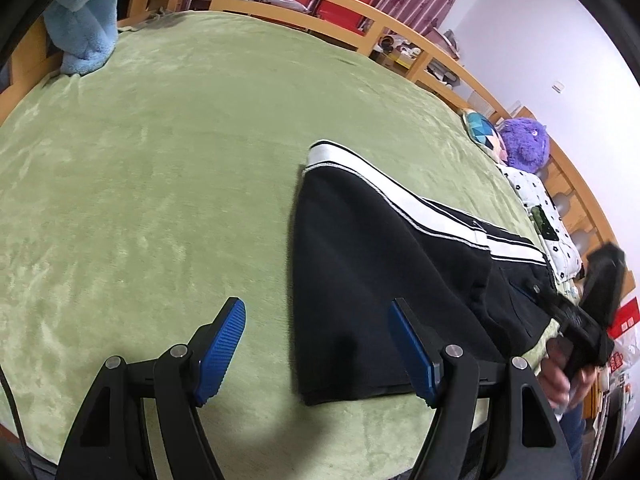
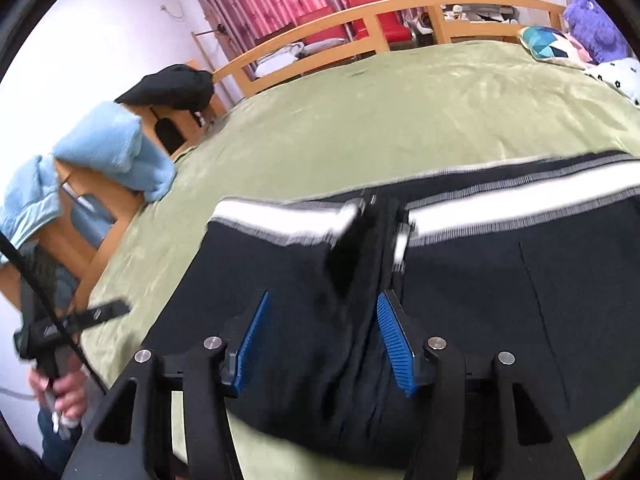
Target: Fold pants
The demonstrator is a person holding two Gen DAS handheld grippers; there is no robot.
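Note:
Black pants [image 1: 380, 280] with a white side stripe lie folded on the green bed cover [image 1: 160, 200]. My left gripper [image 1: 316, 312] is open and empty, above the left end of the pants near the bed's front edge. The right gripper's body [image 1: 592, 304] shows at the far right, held in a hand. In the right wrist view my right gripper [image 2: 322, 306] is open and empty, hovering over the middle of the pants [image 2: 500, 280], where a fold ridge runs between its fingers. The left gripper's body [image 2: 72, 320] shows at the far left.
A light blue fleece [image 1: 84, 28] hangs over the wooden bed rail [image 1: 344, 4] at the far left. A purple plush [image 1: 524, 144], a patterned cushion [image 1: 480, 128] and a dotted pillow [image 1: 548, 216] lie at the right end. Red chairs stand behind the rail.

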